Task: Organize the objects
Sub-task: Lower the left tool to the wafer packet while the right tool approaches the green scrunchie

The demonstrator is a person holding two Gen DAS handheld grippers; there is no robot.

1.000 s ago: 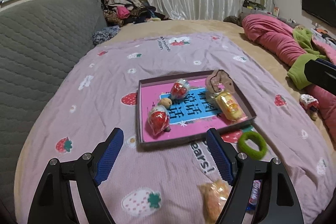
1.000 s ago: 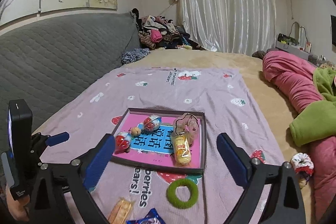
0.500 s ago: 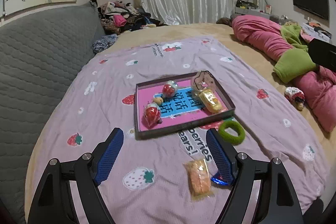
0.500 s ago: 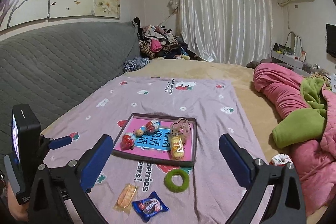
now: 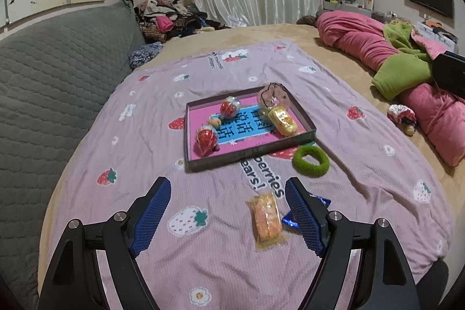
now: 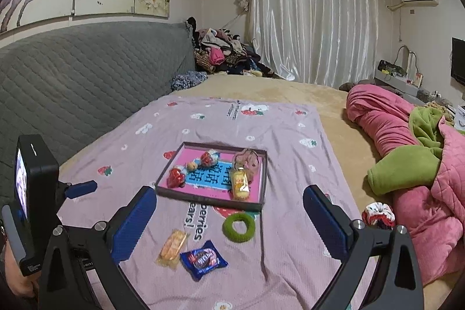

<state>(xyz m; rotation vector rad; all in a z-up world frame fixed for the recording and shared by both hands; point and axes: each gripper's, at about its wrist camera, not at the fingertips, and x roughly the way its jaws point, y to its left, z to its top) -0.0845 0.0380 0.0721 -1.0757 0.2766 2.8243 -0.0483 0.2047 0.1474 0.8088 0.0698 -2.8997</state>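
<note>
Covering the bed: lilac strawberry-print blanket, seen whole only in the right wrist view.
Tray: shallow box with pink floor, mid-blanket, holding two red-wrapped sweets, a small nut-like item, a yellow packet and a brownish pouch.
Left gripper: jaws spread wide, holding nothing, hovering short of the tray.
Right gripper: jaws spread wide, holding nothing.
Green ring: on the blanket just beside the tray's near right corner, apart from it.
Orange snack packet: on the blanket, near the ring.
Blue snack packet: fully visible in the right wrist view; in the left wrist view mostly hidden behind that gripper's right finger.
</note>
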